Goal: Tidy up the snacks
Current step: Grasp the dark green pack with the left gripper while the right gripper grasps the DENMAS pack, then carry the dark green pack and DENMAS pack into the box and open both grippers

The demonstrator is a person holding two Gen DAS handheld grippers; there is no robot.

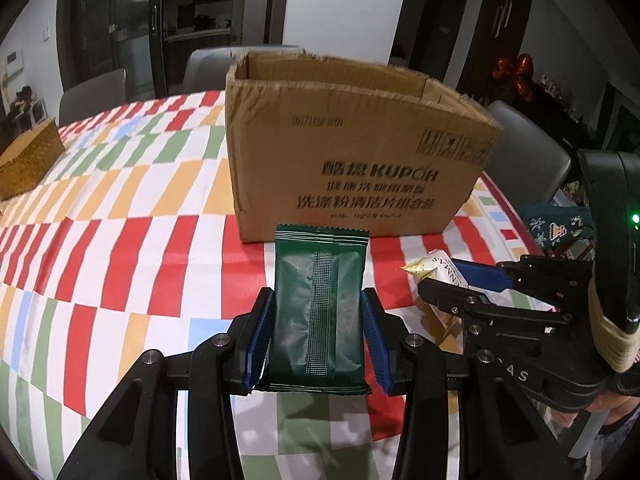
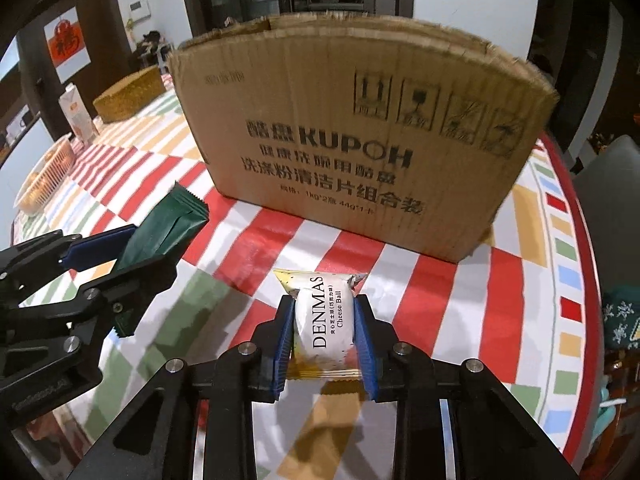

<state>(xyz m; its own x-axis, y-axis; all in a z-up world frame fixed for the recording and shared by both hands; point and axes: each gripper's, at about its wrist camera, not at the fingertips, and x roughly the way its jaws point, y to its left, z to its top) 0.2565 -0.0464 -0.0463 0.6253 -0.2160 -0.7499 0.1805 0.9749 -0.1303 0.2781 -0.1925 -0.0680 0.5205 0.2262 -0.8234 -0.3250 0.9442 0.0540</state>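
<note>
left gripper (image 1: pixel 316 320) clenching dark green foil snack packet (image 1: pixel 318 304) | right gripper (image 2: pixel 325 332) gripping white-and-gold wrapped cheese ball (image 2: pixel 324 328) | open brown cardboard box (image 1: pixel 352 152) sitting straight ahead, packets pointing lengthwise at it

Both the left gripper (image 1: pixel 318 336) and right gripper (image 2: pixel 325 338) have matte black angular linkage arms, silver round screw heads at the joints, and ribbed blue finger pads (image 1: pixel 256 340), the right's housing carrying a lit green light (image 1: pixel 635 219).
</note>
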